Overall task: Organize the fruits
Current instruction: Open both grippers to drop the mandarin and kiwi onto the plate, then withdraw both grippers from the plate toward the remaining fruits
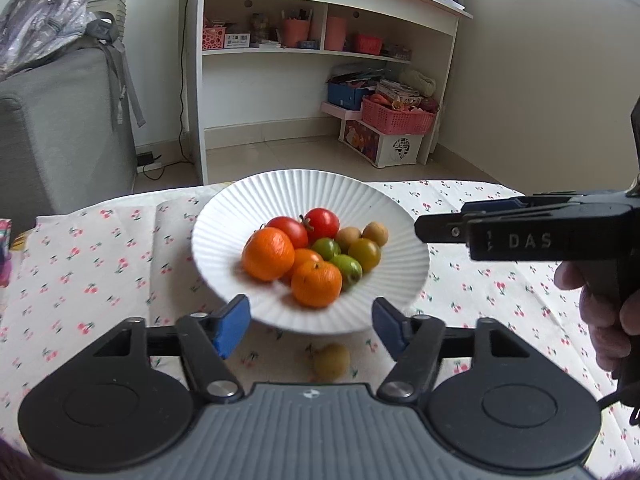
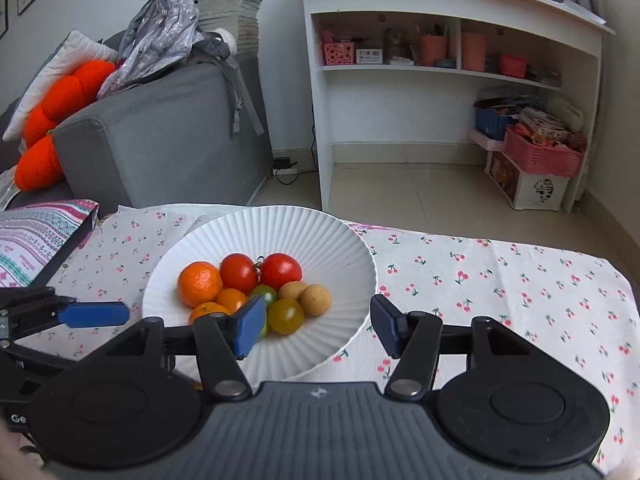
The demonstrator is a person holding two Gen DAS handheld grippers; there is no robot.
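A white ribbed plate (image 1: 224, 216) stands on the cherry-print tablecloth (image 1: 88, 264). It holds oranges (image 1: 267, 254), red tomatoes (image 1: 322, 224), green fruits (image 1: 326, 248), a yellow-green tomato (image 1: 365, 254) and tan longans (image 1: 375, 233). One tan fruit (image 1: 332, 361) lies loose on the cloth just in front of the plate. My left gripper (image 1: 311, 328) hangs open over the plate's near rim, with nothing between its blue pads. The right gripper (image 2: 318, 328) is open too, above the near right rim of the plate (image 2: 280, 224). Its left pad hides part of the fruit.
A hand (image 1: 600, 312) holds the right gripper's handle at the right edge. A striped box (image 2: 36, 240) lies at the table's left end. Behind the table are a grey sofa (image 2: 160, 132), a white shelf unit (image 2: 440, 80) and a pink basket (image 2: 540, 158) on the floor.
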